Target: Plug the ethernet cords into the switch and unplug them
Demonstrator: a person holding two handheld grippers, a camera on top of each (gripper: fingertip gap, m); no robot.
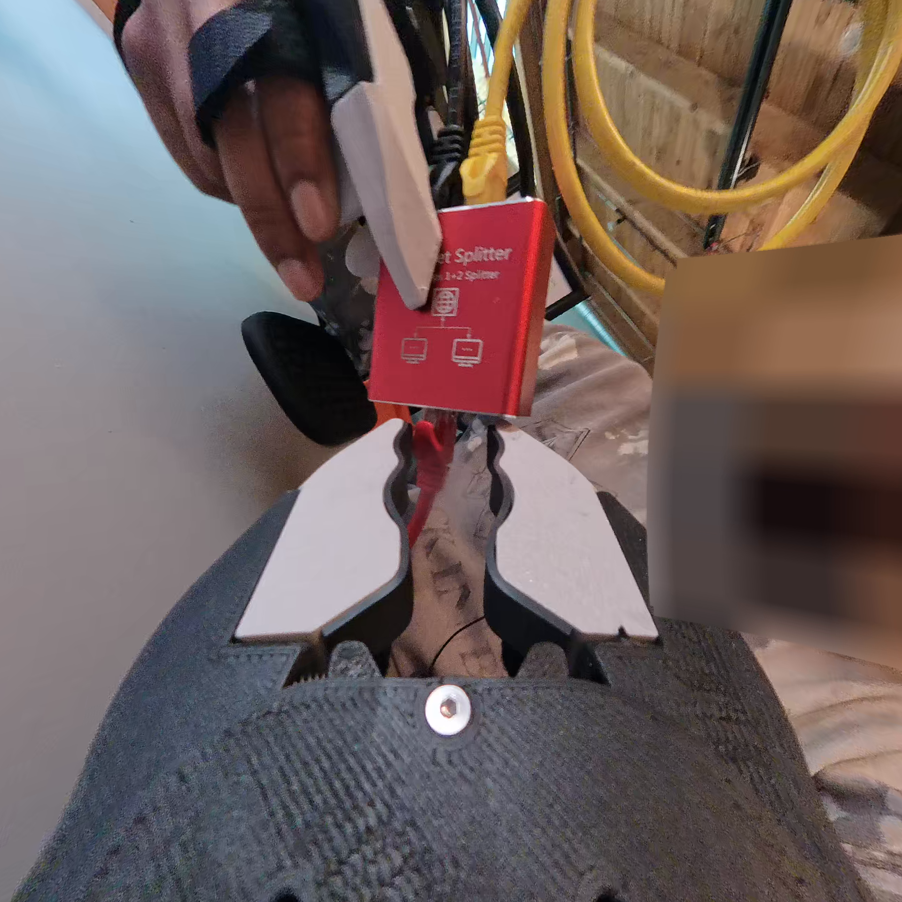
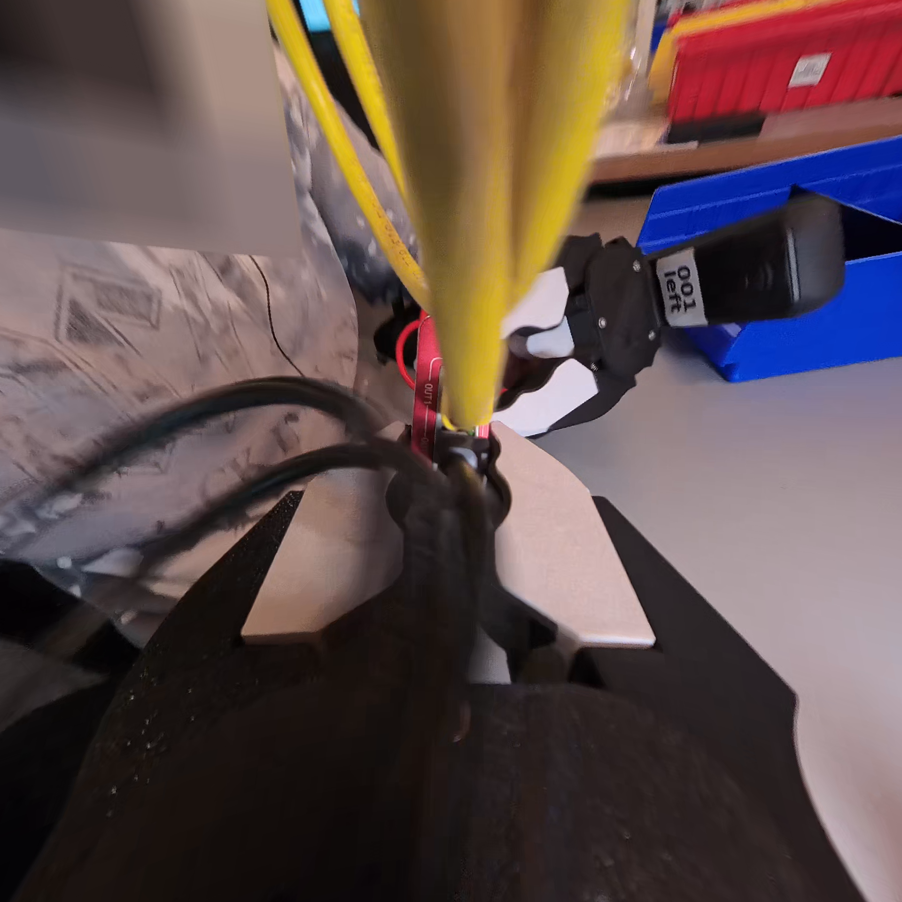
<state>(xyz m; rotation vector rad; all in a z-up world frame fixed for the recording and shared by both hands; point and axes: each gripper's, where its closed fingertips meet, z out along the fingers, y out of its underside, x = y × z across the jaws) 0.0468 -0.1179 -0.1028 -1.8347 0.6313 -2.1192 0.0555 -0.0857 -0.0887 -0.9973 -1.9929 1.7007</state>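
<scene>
A red splitter box is held up between the two grippers. My right gripper is shut on it edge-on; one of its grey fingers lies across the box's face in the left wrist view. A yellow cord is plugged into the box's far end and loops away. A red cord's plug sits in a port at the near end. My left gripper is open, its fingertips on either side of that red plug, and it also shows in the right wrist view.
A black cable runs from the box past my right fingers. A blue bin and a red bin stand on the grey table. A wooden crate is behind. A person's patterned clothing is close by.
</scene>
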